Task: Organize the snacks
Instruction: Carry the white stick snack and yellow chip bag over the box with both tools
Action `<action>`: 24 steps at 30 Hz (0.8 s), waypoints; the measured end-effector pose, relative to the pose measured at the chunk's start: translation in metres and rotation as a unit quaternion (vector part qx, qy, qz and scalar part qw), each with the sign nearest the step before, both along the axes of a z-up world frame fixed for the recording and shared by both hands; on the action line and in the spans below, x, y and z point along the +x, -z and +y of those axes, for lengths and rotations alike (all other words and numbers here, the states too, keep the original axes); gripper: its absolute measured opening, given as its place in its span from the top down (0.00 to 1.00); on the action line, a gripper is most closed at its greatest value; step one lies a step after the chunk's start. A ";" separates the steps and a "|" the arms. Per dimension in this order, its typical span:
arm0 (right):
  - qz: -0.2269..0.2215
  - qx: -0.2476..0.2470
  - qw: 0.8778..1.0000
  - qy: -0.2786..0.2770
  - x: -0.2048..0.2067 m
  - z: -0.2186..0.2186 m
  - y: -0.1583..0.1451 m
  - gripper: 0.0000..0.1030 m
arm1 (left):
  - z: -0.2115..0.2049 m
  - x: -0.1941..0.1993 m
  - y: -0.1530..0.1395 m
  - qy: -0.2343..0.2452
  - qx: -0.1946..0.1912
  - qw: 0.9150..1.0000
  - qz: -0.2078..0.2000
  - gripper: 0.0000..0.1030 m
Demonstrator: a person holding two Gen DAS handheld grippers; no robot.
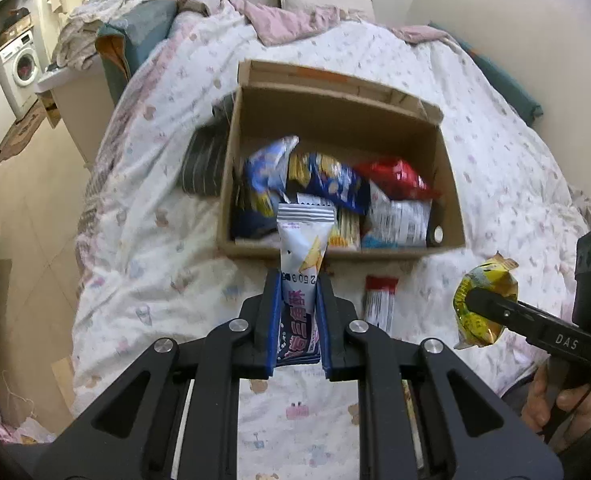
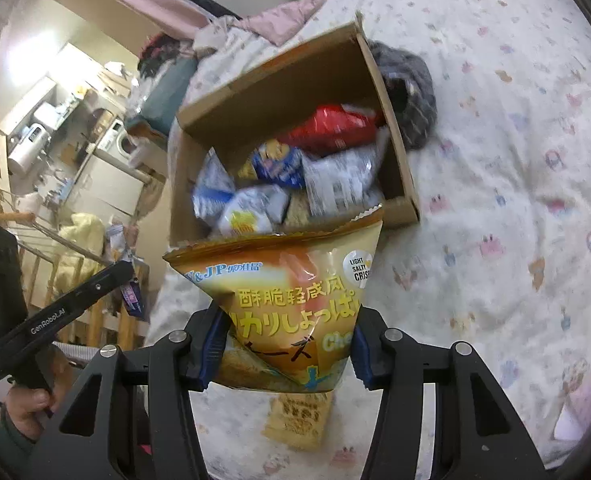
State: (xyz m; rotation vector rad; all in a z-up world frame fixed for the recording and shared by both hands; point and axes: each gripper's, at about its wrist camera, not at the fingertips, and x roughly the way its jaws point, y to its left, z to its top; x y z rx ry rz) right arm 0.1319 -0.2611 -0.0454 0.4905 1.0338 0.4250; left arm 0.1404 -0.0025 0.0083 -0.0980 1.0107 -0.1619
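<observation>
In the left wrist view my left gripper (image 1: 299, 280) is shut on a slim white and purple snack packet (image 1: 304, 240), held up just before the open cardboard box (image 1: 335, 116). Several snack bags fill the box, among them a red one (image 1: 395, 178) and a blue one (image 1: 335, 182). At the right edge my right gripper (image 1: 473, 300) pinches a yellow crisps bag (image 1: 485, 308). The right wrist view shows that gripper (image 2: 287, 320) shut on the same yellow crisps bag (image 2: 291, 292), below the box (image 2: 279, 88). The left gripper (image 2: 121, 274) reaches in from the left.
The box rests on a bed with a patterned white quilt (image 1: 495, 160). A small red and white packet (image 1: 380, 302) and a tan packet (image 2: 299, 420) lie on the quilt. Dark grey cloth (image 2: 411, 92) lies against the box. Floor and a washing machine (image 1: 19, 68) are left of the bed.
</observation>
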 end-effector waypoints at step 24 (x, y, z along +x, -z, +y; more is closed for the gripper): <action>-0.057 0.004 0.998 0.000 0.119 0.022 -0.032 0.48 | -0.031 0.091 -0.004 0.022 0.012 0.999 -0.039 0.87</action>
